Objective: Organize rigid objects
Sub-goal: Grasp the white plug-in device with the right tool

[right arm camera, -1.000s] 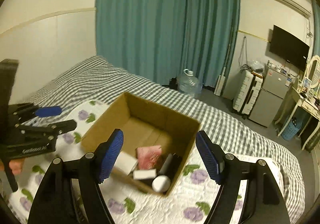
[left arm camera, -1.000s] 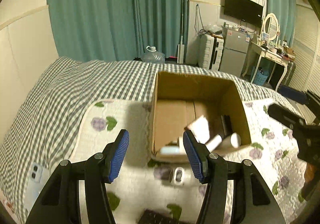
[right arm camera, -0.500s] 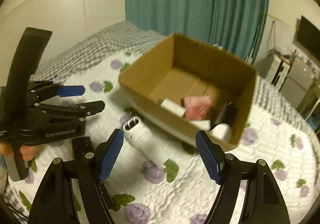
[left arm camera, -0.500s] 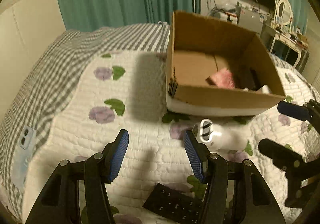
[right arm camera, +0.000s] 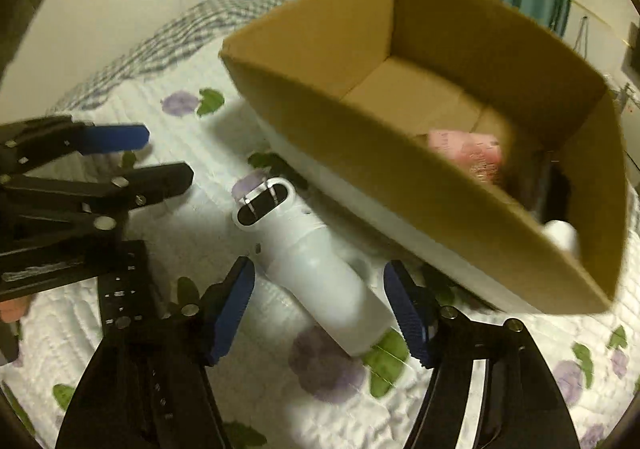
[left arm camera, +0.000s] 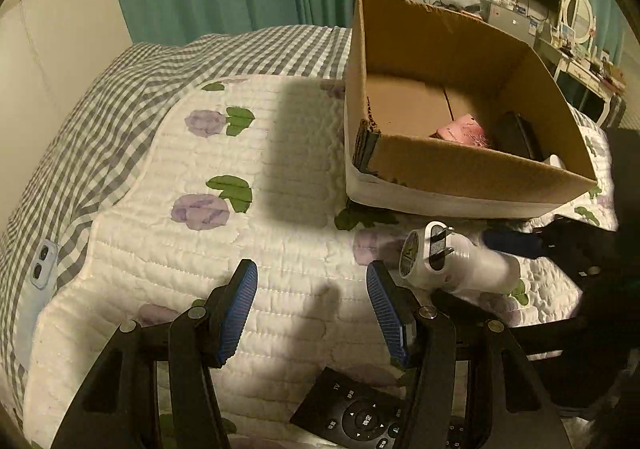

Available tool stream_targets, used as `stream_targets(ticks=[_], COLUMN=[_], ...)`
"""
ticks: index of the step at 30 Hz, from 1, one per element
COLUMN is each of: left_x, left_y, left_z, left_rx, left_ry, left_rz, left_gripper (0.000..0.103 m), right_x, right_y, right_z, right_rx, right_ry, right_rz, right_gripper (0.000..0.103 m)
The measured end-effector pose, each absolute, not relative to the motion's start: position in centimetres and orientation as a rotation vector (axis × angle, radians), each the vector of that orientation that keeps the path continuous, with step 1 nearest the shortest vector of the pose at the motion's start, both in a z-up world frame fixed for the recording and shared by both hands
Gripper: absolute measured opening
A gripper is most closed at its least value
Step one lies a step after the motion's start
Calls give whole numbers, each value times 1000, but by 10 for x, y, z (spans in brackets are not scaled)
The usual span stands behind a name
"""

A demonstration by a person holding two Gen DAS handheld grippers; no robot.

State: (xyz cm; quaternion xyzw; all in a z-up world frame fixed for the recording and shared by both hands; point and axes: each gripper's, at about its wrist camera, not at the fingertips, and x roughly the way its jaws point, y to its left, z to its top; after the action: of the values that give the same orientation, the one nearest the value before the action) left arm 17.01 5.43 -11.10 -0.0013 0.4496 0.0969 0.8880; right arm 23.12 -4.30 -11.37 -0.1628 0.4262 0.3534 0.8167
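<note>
Grasp lining up beside the cardboard box.
Right gripper closes around the white plug-ended cylinder, not yet pinching; left gripper gapes empty.

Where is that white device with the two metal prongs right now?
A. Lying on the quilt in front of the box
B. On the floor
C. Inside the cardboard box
A: the white device lies on the floral quilt, outside the cardboard box.

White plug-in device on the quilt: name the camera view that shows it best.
Right wrist view. The white plug-in device lies full length between the right gripper, whose jaws are closing, not yet touching it. The left wrist view shows its pronged end; its far end is hidden.
</note>
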Motion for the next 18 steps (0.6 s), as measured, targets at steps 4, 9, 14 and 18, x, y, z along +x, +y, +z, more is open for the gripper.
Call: stream_targets(ticks=[4, 9, 14, 18], left_x=[170, 164, 146, 123], left_y=[57, 55, 47, 32], left_z=[-112, -111, -104, -117], left_rx=[-8, 13, -10, -73], left_ry=[941, 937, 956, 1054], left_rz=[220, 265, 305, 285], left_gripper=[60, 60, 60, 60], right_x=[238, 229, 210, 192], right_y=[-30, -28, -51, -78], right_z=[-126, -123, -104, -82], right_rx=[-337, -360, -341, -356], right_ry=[915, 887, 857, 810], right_rz=[763, 778, 731, 676], right_gripper=[66, 46, 46, 46])
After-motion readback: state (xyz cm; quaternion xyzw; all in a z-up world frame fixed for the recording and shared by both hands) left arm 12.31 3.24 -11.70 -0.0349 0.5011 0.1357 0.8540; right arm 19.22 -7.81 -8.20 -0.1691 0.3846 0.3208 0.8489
